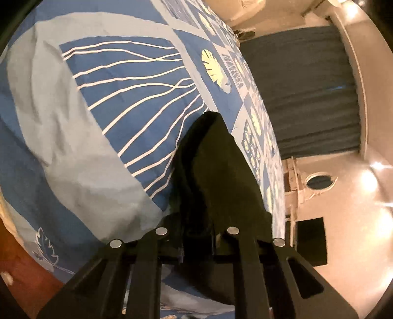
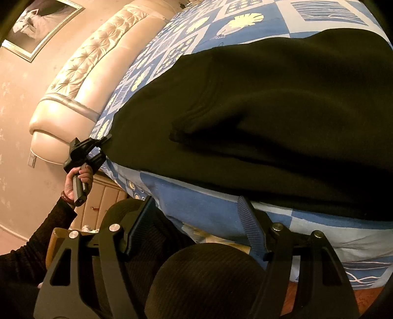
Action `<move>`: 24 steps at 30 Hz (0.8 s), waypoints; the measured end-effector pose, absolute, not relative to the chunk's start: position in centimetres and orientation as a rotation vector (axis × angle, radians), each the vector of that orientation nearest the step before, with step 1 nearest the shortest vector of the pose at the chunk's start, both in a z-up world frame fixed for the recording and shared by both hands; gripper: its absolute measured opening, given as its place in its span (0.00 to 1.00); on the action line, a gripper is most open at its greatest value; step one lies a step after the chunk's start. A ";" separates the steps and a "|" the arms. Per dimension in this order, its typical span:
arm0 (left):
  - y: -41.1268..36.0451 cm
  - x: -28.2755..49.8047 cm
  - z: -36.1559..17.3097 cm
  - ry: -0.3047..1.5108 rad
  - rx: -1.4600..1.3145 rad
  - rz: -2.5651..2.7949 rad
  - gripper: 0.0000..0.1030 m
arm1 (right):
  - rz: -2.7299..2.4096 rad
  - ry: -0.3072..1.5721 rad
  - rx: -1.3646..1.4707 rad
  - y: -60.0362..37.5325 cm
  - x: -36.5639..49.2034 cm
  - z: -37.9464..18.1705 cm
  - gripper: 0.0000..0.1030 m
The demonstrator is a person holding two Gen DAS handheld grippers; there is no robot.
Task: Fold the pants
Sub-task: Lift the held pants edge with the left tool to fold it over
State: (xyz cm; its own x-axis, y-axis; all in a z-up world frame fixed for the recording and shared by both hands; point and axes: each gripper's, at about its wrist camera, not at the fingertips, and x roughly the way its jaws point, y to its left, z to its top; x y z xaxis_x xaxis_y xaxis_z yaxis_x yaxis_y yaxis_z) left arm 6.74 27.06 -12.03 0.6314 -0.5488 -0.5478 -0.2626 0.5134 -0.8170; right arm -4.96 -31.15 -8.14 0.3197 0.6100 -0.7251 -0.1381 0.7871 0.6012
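Black pants (image 2: 270,117) lie across a bed with a blue and white patterned cover (image 2: 203,211). In the right wrist view, my left gripper (image 2: 104,147) is at the pants' left end, its fingers closed on the fabric edge. In the left wrist view the pants (image 1: 216,176) run forward from between the shut fingers of my left gripper (image 1: 196,233). My right gripper (image 2: 196,216) is open and empty, just off the bed's near edge, a little short of the pants' near edge.
A padded cream headboard (image 2: 81,81) stands at the bed's left end, with a framed picture (image 2: 41,22) on the wall. The person's dark-clothed knees (image 2: 203,282) sit under my right gripper. A dark curtain (image 1: 302,86) and pale floor (image 1: 356,220) lie beyond the bed.
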 end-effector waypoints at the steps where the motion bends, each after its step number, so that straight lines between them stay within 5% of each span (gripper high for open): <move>1: 27.1 6.6 -11.8 0.905 -1.047 -0.207 0.13 | 0.517 1.151 0.479 -31.2 -4.9 -8.2 0.67; 11: 23.0 6.7 -2.8 0.761 -0.858 -0.313 0.13 | 0.513 1.147 0.471 -31.0 -5.1 -7.9 0.67; 24: 7.8 7.5 6.2 0.675 -0.478 -0.537 0.13 | 0.503 1.104 0.497 -31.9 -5.1 -6.5 0.67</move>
State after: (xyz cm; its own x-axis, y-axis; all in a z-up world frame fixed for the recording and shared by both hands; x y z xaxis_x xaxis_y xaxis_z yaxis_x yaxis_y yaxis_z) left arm 7.52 7.75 6.20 0.6572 -0.6029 -0.4524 0.3056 0.7617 -0.5713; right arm -5.10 -31.90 -6.48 0.3633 0.6081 -0.7058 -0.1337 0.7838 0.6065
